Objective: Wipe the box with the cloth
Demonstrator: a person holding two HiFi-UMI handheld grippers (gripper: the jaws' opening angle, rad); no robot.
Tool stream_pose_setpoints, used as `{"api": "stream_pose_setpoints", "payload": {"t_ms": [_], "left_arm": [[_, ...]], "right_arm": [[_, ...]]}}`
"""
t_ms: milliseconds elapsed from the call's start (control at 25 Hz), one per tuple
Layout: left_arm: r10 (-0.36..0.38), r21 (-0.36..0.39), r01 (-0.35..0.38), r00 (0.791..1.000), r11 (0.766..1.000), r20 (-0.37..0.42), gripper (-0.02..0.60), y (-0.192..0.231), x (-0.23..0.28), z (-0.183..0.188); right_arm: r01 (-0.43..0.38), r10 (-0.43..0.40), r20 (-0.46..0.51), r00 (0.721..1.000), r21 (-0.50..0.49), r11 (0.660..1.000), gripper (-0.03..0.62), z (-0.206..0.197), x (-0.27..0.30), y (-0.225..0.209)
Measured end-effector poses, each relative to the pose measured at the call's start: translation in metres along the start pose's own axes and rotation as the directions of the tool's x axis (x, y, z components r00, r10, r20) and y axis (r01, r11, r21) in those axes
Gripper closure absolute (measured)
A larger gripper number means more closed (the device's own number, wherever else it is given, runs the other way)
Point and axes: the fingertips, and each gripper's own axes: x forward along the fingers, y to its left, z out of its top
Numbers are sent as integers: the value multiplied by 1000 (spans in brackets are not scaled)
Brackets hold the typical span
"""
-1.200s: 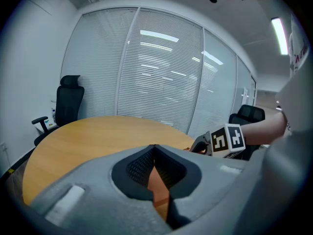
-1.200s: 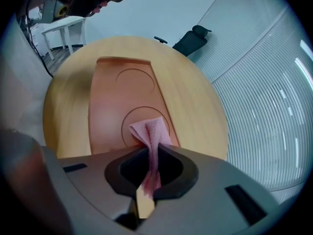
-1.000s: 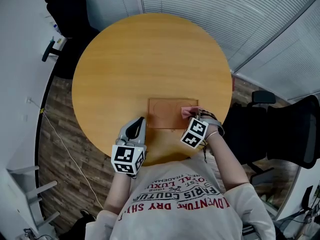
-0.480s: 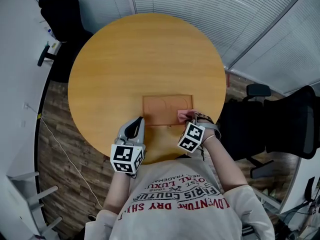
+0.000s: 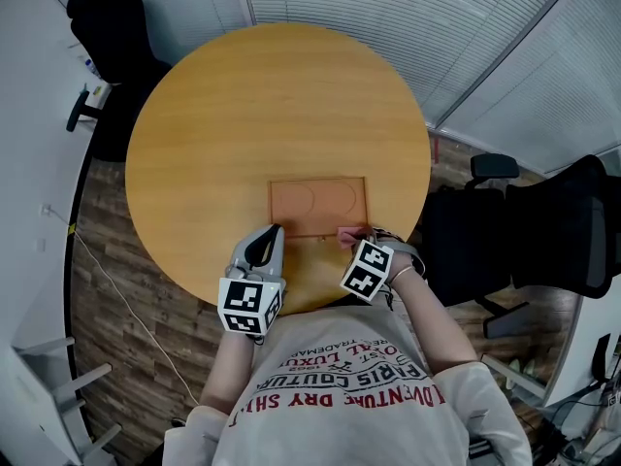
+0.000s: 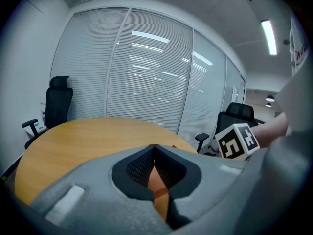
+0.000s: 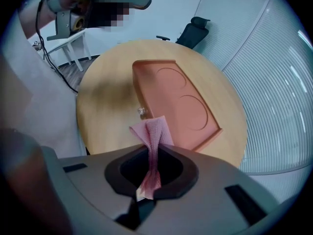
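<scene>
Since a second ago: cloth [image 5: 346, 233] has slid off the right end of the box top to its near right corner; left claw unchanged.

Head view. Box [image 5: 318, 207] lies flat on the round table [image 5: 243, 115], toward the near side, long edges parallel to me. My right gripper [image 5: 355, 241] sits at the box's near right corner, with the cloth at the near edge there. A narrow strip of bare wood separates the box from the near table rim. Wide bare wood lies far and left of the box. My left gripper [image 5: 270, 233] is on the strip just near the box's near left corner; contact with the box not resolvable. One black chair [image 5: 112, 27] stands far left, off the table.

Left gripper view. Left gripper [image 6: 154, 148]: jaws pressed together, nothing between them. Table [image 6: 88, 136] runs bare to its far rim.

Right gripper view. Right gripper [image 7: 152, 168]: jaws pinching the pink cloth [image 7: 154, 143], whose free end fans out against the box's near edge. Box [image 7: 176, 102] stretches away, two round recesses in its top. Table [image 7: 107, 97] beside it bare.
</scene>
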Motion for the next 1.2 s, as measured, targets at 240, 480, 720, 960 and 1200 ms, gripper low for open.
{"api": "stream_pose_setpoints", "payload": {"t_ms": [240, 480, 720, 960, 1200], "left_arm": [[-7, 7, 7, 1000, 1000, 10, 572, -3, -5, 1], [1, 22, -2, 999, 1000, 32, 572, -3, -10, 11], [11, 46, -15, 997, 999, 80, 572, -2, -19, 33], [23, 63, -31, 992, 998, 124, 572, -3, -23, 54], [28, 82, -43, 984, 996, 178, 572, 0, -35, 76]], "right_arm": [[6, -6, 4, 1000, 1, 1000, 563, -3, -12, 6], [57, -67, 109, 992, 91, 994, 563, 16, -49, -20], [191, -265, 338, 903, 237, 953, 565, 59, -111, -64], [246, -442, 530, 724, 400, 883, 565, 83, -171, -91], [204, -507, 657, 558, 484, 851, 565, 94, -205, -95]]}}
